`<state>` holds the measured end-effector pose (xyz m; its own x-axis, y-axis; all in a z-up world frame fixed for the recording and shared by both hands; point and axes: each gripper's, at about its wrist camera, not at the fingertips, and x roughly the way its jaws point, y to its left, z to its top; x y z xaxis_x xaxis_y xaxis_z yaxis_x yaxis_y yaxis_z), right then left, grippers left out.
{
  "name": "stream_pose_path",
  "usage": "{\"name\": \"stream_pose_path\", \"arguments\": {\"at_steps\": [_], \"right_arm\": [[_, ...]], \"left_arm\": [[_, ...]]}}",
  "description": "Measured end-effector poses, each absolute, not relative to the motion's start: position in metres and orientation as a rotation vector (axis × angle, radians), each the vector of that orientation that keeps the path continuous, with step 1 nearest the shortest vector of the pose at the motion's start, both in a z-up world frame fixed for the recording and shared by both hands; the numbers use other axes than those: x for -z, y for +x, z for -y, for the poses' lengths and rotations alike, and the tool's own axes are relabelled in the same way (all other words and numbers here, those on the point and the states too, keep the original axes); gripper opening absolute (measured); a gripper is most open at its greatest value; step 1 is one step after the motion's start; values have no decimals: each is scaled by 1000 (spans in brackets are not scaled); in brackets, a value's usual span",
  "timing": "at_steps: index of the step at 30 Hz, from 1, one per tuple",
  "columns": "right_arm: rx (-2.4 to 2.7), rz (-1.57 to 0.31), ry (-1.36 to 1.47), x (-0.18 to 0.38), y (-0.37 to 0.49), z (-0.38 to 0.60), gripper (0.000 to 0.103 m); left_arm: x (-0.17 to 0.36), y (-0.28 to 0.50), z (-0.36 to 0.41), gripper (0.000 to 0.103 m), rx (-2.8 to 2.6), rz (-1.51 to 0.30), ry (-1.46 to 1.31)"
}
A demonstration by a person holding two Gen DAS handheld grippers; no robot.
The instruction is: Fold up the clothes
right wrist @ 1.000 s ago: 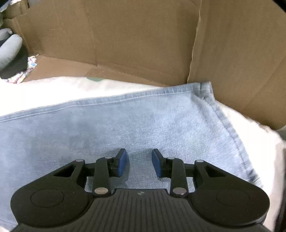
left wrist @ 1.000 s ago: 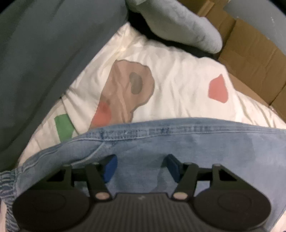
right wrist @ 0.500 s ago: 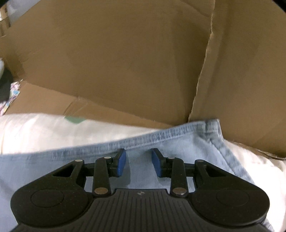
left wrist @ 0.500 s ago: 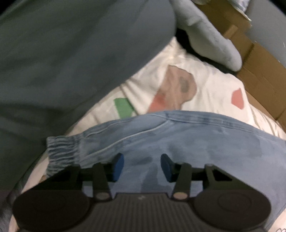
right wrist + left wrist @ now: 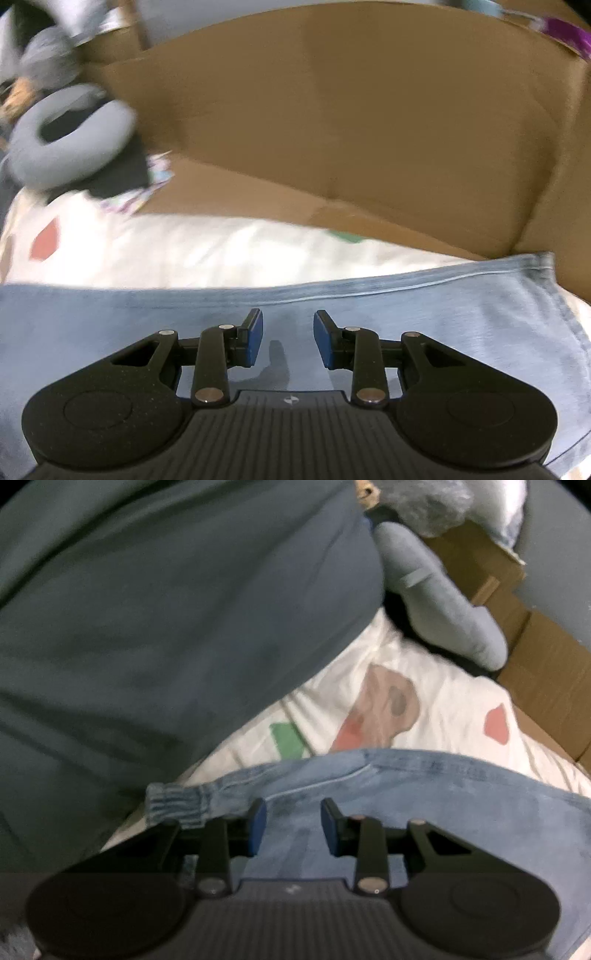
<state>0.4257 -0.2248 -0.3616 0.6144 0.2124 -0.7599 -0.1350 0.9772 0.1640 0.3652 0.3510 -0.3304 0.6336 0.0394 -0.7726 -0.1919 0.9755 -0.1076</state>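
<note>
Light blue denim trousers [image 5: 424, 794] lie flat on a white sheet with coloured prints [image 5: 436, 701]. The gathered elastic waistband [image 5: 173, 801] shows at the left in the left wrist view. My left gripper [image 5: 293, 821] is open and empty, hovering just above the denim near the waistband. In the right wrist view the denim [image 5: 461, 314] ends at a hem corner [image 5: 543, 260] at the right. My right gripper [image 5: 288, 338] is open and empty, just above the cloth.
A dark grey-green cloth mass [image 5: 166, 627] fills the left. A grey neck pillow [image 5: 443, 602] lies beyond the sheet and also shows in the right wrist view [image 5: 66, 140]. Cardboard walls [image 5: 351, 129] stand close behind and to the right of the trousers.
Both grippers have shifted over the denim. The left view swung back slightly right. The right view turned left, bringing the neck pillow into sight. The jaws stayed open.
</note>
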Motion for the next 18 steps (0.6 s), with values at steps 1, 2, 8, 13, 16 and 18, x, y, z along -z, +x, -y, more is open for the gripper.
{"name": "stream_pose_path", "arguments": {"at_steps": [1,2,8,13,16,18], "right_arm": [[-225,-890,87,360,423,217,38],[-246,-895,86,358,420,211,38],[-368,-929,50,358,399,169,38],[-436,-964,33,367,391,139,38],[-454,-987,21,373,389,123,39],[-459,-989,7,372,390,115,41]], "left_arm": [[332,365,-354,28,-141,-879,-194],[333,365,-356,22,-149,-882,-201],[358,375,-371,5,-185,-927,-265],[373,391,-377,3,-179,-941,-289],[375,400,-382,3,-158,-943,-296],[371,404,-381,3,-157,-969,-292]]}}
